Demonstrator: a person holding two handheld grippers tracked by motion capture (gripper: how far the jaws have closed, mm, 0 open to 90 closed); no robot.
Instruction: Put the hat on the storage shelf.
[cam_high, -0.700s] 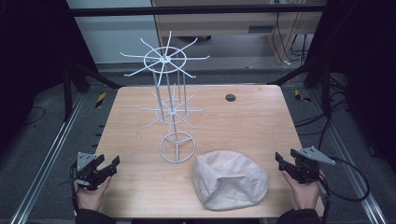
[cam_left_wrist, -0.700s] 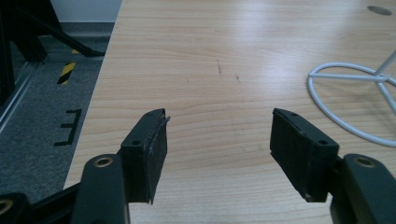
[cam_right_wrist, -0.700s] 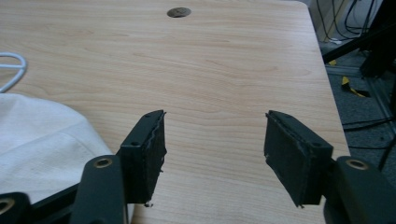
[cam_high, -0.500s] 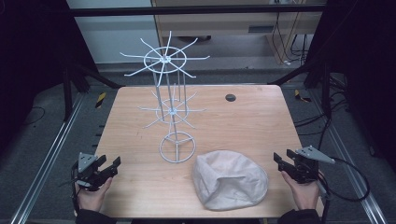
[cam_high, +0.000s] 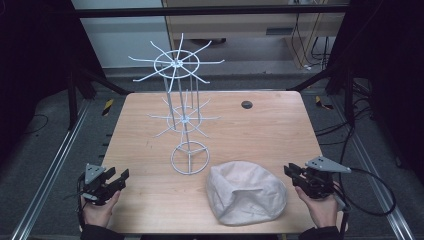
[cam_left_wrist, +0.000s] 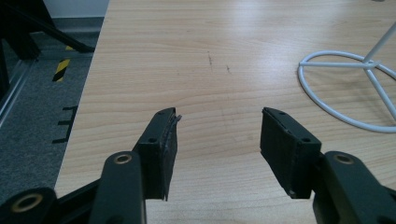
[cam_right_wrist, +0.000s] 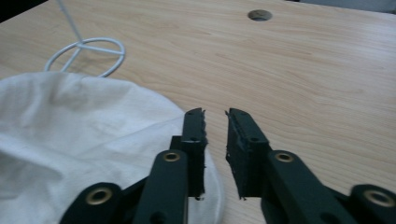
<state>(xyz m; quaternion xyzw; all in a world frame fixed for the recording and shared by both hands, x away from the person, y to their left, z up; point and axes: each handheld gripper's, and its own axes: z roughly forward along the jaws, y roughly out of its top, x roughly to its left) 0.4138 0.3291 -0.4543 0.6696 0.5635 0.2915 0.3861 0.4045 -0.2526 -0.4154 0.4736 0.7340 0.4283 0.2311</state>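
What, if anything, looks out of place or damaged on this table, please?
Nothing looks spilled or broken. The white wire rack stands upright, and the crumpled cloth hat lies on the table near its front edge, not hung on the rack.

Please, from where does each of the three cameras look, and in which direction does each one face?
High view: above the person's side, facing forward and down on the table; both hands show.
Left gripper view: rides the left gripper, facing bare wood and the wire stand; open jaws show.
Right gripper view: rides the right gripper, facing the cloth cap; narrow-gapped jaws show.
Shared: all show the stand's ring base.
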